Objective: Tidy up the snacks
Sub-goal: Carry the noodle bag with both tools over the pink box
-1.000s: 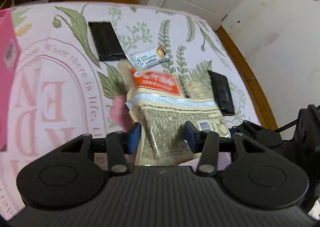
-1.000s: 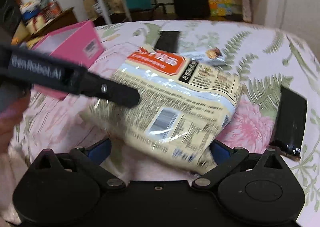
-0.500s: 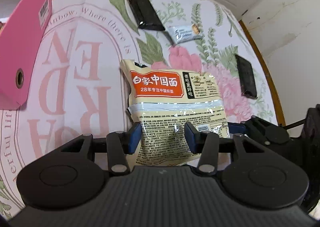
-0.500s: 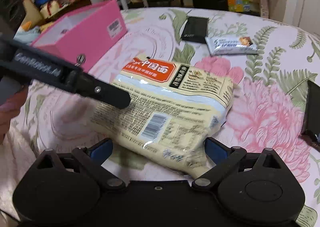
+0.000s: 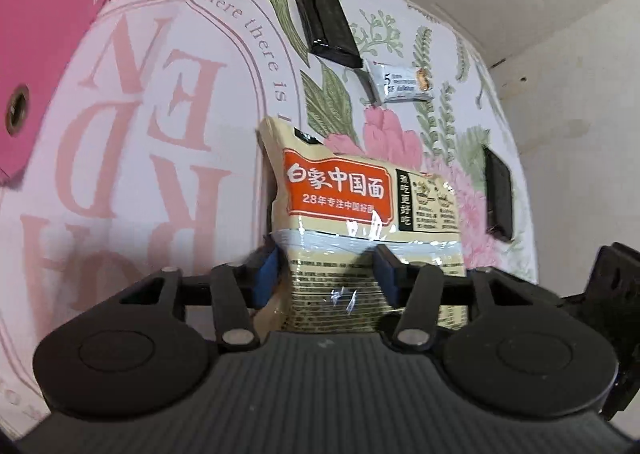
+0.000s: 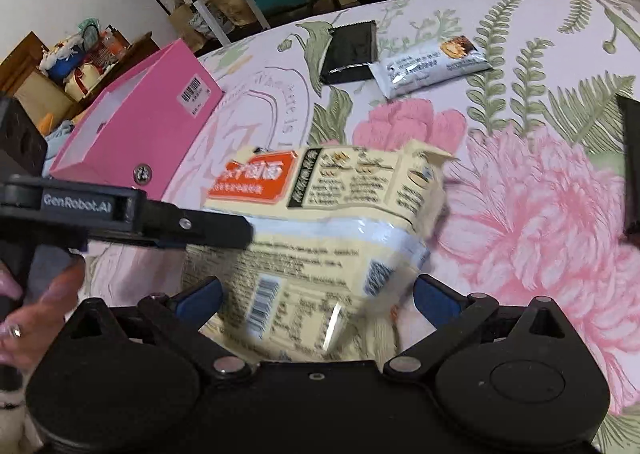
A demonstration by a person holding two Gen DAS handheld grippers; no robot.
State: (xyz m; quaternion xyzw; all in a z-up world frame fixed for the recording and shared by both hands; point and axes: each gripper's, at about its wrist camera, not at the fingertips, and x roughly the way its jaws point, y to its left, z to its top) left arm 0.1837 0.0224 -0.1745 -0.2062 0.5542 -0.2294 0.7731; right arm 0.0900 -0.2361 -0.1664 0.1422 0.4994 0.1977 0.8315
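Observation:
A cream noodle pack [image 5: 360, 221] with an orange label lies slanted on the flowered cloth, also seen in the right wrist view [image 6: 320, 238]. My left gripper [image 5: 326, 274] pinches its near left part. Its jaws are opening, with the pack still between the blue pads. One left finger [image 6: 216, 230] lies across the pack. My right gripper [image 6: 316, 298] stands wide open astride the pack's near end, and its pads do not visibly press on it. A pink box [image 6: 132, 133] stands open to the left.
A black packet [image 6: 350, 51] and a white snack bar [image 6: 432, 67] lie farther back. Another black packet [image 6: 632, 165] lies at the right. A person's hand [image 6: 48, 294] holds the left gripper. The table edge and wall [image 5: 580, 113] are on the right; shelves stand behind.
Both grippers have sunk toward the cloth and rolled. The pack, first held up and tilted, now rests lower on the cloth. The left jaws stand slightly wider.

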